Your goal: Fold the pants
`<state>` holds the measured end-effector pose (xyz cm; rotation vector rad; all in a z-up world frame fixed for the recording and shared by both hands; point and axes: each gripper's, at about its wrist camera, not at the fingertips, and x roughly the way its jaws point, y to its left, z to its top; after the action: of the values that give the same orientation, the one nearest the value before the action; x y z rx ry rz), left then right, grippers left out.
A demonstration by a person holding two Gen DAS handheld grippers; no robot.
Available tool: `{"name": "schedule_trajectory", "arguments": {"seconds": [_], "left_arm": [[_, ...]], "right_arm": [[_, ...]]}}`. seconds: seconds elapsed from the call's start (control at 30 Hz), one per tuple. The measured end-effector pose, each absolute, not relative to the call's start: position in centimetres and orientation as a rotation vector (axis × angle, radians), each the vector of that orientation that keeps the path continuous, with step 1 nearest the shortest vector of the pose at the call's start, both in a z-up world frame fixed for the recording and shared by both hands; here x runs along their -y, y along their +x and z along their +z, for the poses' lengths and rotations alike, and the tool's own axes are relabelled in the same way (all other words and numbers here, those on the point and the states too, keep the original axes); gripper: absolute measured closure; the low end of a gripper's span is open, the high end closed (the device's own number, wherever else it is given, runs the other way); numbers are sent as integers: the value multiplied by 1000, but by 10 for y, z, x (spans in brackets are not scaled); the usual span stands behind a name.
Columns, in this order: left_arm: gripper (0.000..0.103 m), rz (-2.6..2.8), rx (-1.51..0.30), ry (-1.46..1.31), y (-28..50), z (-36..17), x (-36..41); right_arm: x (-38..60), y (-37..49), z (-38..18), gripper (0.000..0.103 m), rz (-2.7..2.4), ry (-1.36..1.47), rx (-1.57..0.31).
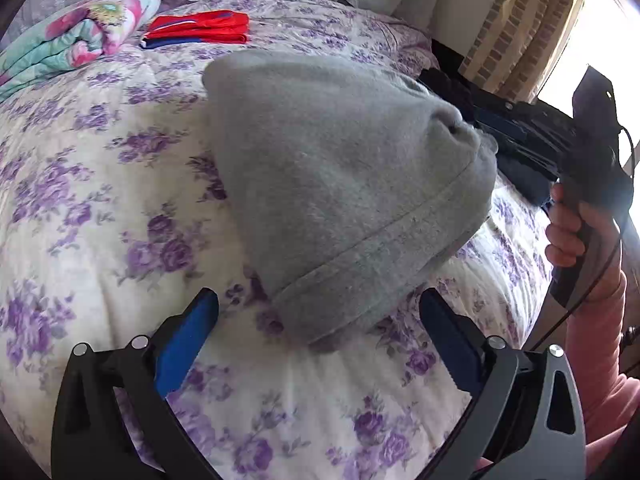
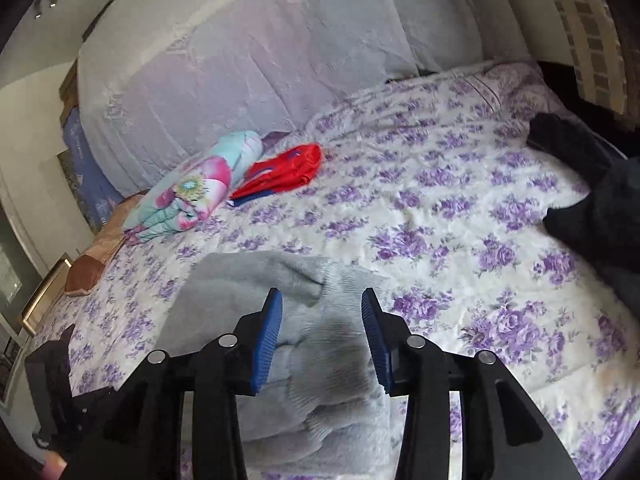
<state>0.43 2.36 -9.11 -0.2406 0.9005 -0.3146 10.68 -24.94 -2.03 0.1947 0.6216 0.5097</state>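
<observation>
Bed under a purple-flowered quilt, white draped headboard, bright window (patterned curtain alongside)

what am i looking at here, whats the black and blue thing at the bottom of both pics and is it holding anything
No robot here: a person holds a hand tool in each hand, each with a two-fingered claw and a wide-angle camera looking along its fingers. One picture is from the left claw, the other from the right claw. The blue strips are the finger pads.

Both look at a bed with a purple-flowered quilt. On it lie grey pants, bunched up, a folded red garment and a rolled floral blanket.

Both claws are open. The pants lie between the fingers, but nothing is gripped.
</observation>
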Motion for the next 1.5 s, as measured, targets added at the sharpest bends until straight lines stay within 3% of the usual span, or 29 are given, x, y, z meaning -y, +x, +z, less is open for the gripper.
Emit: {"name": "schedule_trajectory", "arguments": {"seconds": [0.1,0.2,0.33,0.37,0.43,0.53,0.67,0.93,1.13,1.27,1.43,1.5], "left_arm": [[5,-309,-826,-311,-4,-76,-35],[5,-306,-767,-300,-2,-68,-28],[5,-273,-944,-223,18,-108,-9],[5,-261,-911,-186,12,-107,-6],[5,-277,-917,-116,5,-97,-1],[5,-318,-872,-181,0,-74,-12],[5,-405,-903,-359,15,-66,-29],[5,-479,-1060,-614,41,-103,-39],[5,-532,-1061,-631,60,-107,-29],[4,-571,-1049,-608,79,-108,-20],[4,-589,-1024,-613,85,-109,-18],[5,-582,-1004,-594,81,-104,-15]], "right_arm": [[239,81,-7,61,605,152,-563],[219,76,-32,55,639,48,-659],[224,72,-61,54,609,-25,-700],[228,69,-54,51,610,-19,-702],[244,66,-38,24,613,43,-682],[272,79,-23,16,680,192,-678],[299,123,-38,15,771,431,-810],[311,196,-111,15,838,657,-1069],[276,226,-127,15,1060,746,-1114],[247,234,-125,16,1088,653,-1118],[251,230,-127,34,1059,636,-1094],[250,224,-124,37,1044,632,-1078]]}}
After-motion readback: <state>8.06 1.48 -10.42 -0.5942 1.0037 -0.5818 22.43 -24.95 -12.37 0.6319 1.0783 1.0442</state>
